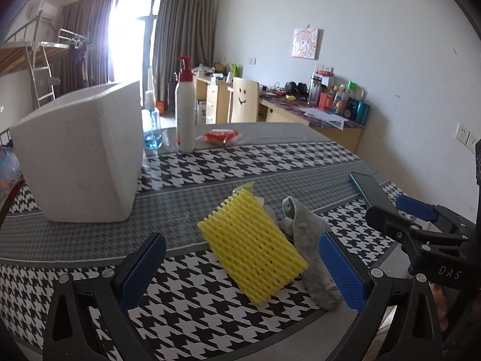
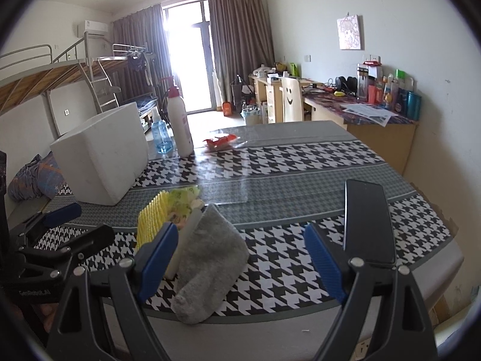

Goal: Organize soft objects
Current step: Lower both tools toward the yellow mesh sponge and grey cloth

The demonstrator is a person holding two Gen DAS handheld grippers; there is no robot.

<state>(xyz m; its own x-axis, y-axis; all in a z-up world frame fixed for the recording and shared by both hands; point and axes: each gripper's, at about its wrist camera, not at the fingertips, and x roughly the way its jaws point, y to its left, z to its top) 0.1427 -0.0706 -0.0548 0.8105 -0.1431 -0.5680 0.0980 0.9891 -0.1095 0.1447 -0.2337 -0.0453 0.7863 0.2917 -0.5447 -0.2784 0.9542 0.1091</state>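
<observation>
Yellow ribbed foam net (image 1: 252,247), fuzzy grey sock (image 2: 207,266), boxy white foam bin (image 1: 81,156)

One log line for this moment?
left gripper: jaws open, empty | right gripper: jaws open, empty | yellow foam net, grey sock: on table | white foam box: upright

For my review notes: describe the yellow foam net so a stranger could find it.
Start at the big white foam box on the houndstooth table. Nearer the camera lies a small pile; the yellow foam net leans there beside a grey sock, the only bright, ribbed mesh piece.
</observation>
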